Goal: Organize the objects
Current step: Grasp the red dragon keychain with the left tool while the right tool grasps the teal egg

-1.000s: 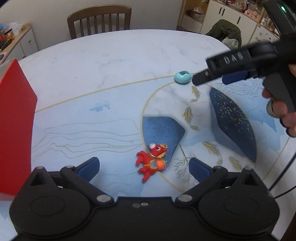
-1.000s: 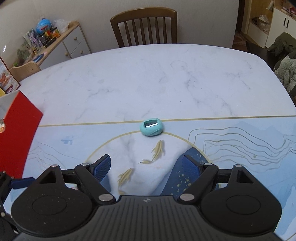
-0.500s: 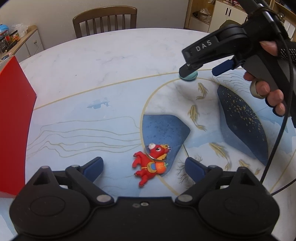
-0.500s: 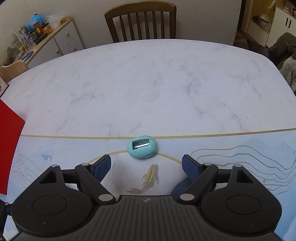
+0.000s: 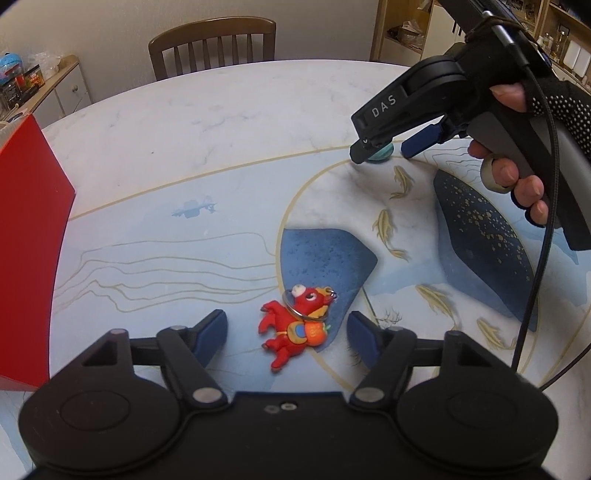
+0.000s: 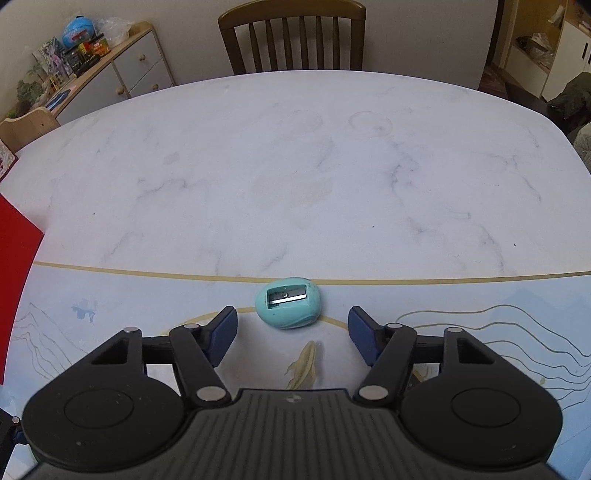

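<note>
The round table top (image 6: 295, 177) looks like smooth, faintly glossy white marble with grey veins, its near half covered by a printed blue-and-gold design. The egg-shaped turquoise pencil sharpener (image 6: 288, 307) is matt plastic with a bright metal blade. The red dragon-shaped keychain figure (image 5: 295, 326) seems soft, matt rubber and carries a shiny metal ring. The black left gripper (image 5: 286, 332) and black right gripper (image 6: 291, 332) are matt plastic with silvery metal pivots and dark blue, rubbery pads. The brown slatted chair (image 6: 291, 35) is varnished wood. The red box (image 5: 26, 254) has a flat, matt side, perhaps card.
</note>
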A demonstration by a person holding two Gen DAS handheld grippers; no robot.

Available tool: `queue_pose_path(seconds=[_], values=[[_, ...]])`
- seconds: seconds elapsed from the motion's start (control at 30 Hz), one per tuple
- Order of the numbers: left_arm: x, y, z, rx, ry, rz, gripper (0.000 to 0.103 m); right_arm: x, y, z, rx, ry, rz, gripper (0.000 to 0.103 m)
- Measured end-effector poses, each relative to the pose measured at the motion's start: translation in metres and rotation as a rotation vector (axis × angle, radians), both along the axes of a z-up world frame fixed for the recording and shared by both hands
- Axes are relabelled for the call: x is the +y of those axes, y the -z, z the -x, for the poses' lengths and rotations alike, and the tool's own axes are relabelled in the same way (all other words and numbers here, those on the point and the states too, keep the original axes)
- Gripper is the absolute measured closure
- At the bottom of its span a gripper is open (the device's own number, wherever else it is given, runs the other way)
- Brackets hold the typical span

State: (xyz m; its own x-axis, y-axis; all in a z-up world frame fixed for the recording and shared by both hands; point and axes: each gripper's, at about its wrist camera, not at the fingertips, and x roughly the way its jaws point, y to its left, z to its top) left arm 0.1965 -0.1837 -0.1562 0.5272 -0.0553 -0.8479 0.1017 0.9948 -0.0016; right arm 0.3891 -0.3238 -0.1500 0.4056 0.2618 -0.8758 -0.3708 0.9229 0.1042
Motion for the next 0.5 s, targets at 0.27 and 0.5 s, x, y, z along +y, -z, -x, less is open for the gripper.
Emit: queue_pose_path(seconds=[0.27, 0.5], values=[[0.0014, -0.0021, 0.0017, -0.004, 0.009, -0.001, 0.053, 0.0045, -0.0014, 0.001, -0.008, -0.013, 0.0, 0.056], [0.0003, -0.0045, 0.0019, 0.005, 0.028, 0.013, 0.066, 0.0074, -0.0034, 0.0031, -0.014, -0.024, 0.011, 0.065]])
